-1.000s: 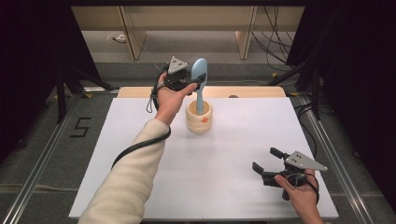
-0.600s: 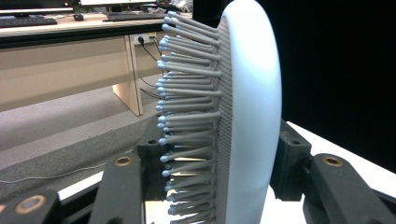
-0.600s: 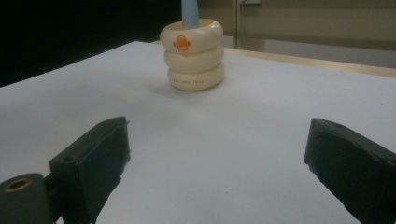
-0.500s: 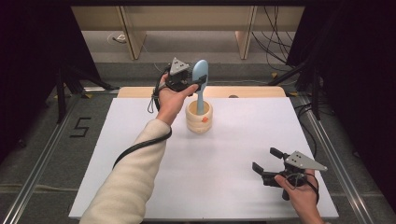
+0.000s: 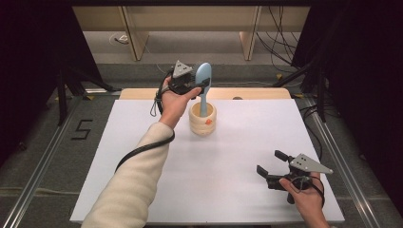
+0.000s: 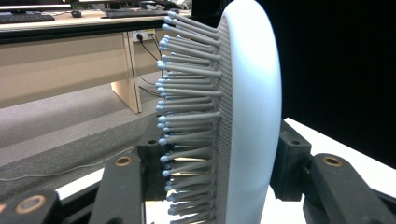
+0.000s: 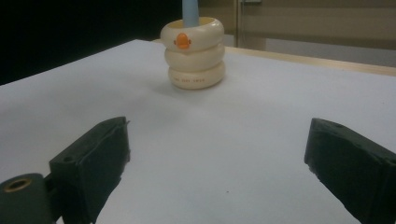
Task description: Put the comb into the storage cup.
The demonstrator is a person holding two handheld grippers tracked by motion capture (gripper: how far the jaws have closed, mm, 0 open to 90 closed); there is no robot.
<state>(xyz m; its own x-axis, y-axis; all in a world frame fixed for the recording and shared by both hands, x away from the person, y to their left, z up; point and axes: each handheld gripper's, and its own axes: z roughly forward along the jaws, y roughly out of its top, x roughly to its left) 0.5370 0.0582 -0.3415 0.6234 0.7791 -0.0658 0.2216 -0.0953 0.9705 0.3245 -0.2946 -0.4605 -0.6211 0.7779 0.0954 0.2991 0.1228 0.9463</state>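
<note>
High view is showing the left tool [image 5: 202, 87] gripping a pale blue plastic hairbrush [image 5: 204, 76] by its head, handle sitting in the cream ringed holder [image 5: 203, 118] at 12 o'clock on the white surface [image 5: 237, 180]. Right tool [image 5: 272, 166] is idling released at 4 o'clock. Next, I'm guessing: letting go cleanly.

Grey carpet floor [image 5: 43, 142], wooden desk [image 5: 190, 16]

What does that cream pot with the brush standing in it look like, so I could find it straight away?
On the white table, look toward the far edge, near the middle. There stands a holder shaped like three stacked cream rings, with a pale blue hairbrush rising from it. A small orange mark on its top ring sets it apart.
</note>
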